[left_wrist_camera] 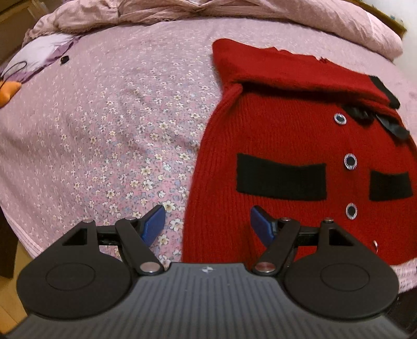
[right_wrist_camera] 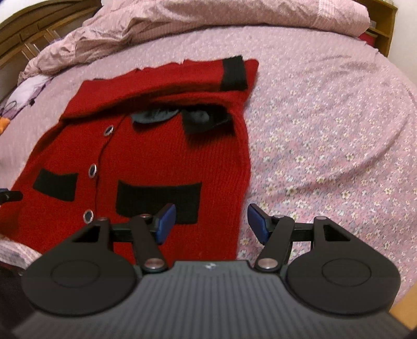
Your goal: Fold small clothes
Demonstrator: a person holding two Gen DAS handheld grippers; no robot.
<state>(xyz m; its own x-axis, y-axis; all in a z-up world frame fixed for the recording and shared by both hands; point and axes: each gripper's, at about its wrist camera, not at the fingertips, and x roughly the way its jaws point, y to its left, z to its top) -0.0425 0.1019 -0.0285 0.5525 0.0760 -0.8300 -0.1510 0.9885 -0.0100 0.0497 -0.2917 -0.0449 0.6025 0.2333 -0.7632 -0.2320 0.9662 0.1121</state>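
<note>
Red knit cardigan (left_wrist_camera: 299, 161) with black pocket bands and a row of ringed buttons (left_wrist_camera: 350, 161) lies front-up on the flower-print bed sheet (left_wrist_camera: 117, 125), its sleeves already laid across the chest near the collar and its long axis running from the near hem away toward the rumpled pink duvet (right_wrist_camera: 208, 23) at the head of the bed. The left gripper (left_wrist_camera: 208, 225) hovers at the hem's left corner, jaws wide apart and holding nothing, one blue pad over the sheet, the other over the knit. The right gripper (right_wrist_camera: 211, 221) mirrors it at the hem's right edge, equally wide and empty. Both sit about equally near the hem, so the coming move likely means pinching both hem corners and carrying them up toward the collar.
</note>
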